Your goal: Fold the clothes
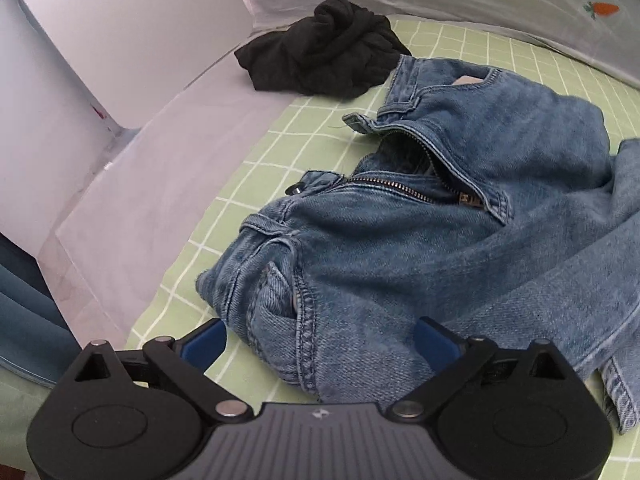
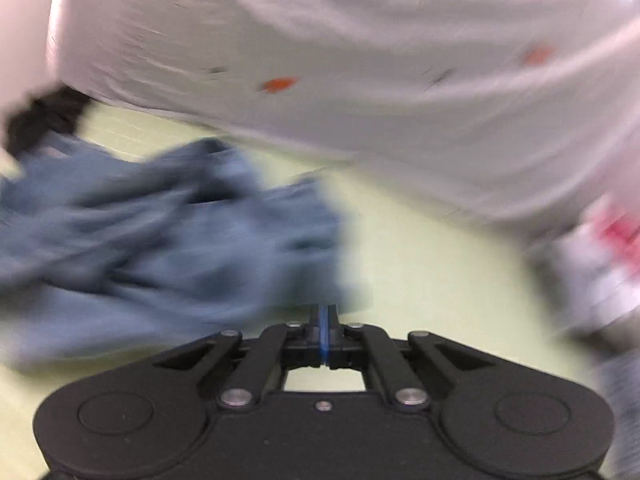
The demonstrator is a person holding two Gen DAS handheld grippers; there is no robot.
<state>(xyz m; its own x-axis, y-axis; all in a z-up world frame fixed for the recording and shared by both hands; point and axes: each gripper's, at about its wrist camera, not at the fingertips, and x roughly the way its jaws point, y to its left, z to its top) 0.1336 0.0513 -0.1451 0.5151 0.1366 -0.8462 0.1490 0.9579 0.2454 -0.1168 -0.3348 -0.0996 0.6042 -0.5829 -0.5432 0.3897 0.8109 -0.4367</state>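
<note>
A pair of blue jeans (image 1: pixel 440 240) lies crumpled on the green checked sheet (image 1: pixel 288 136), fly open and zipper showing. My left gripper (image 1: pixel 320 340) is open, its blue-padded fingers (image 1: pixel 204 344) on either side of the waistband corner near a pocket. In the blurred right wrist view the jeans (image 2: pixel 160 232) lie to the left. My right gripper (image 2: pixel 324 320) is shut, its blue pads pressed together at the edge of the denim; the blur hides whether cloth sits between them.
A crumpled black garment (image 1: pixel 320 52) lies beyond the jeans near the bed's far edge. A white quilt with orange carrot prints (image 2: pixel 360 80) is bunched along the back. A white wall and bed side (image 1: pixel 80 80) are to the left. A white and red item (image 2: pixel 608 248) is at the right.
</note>
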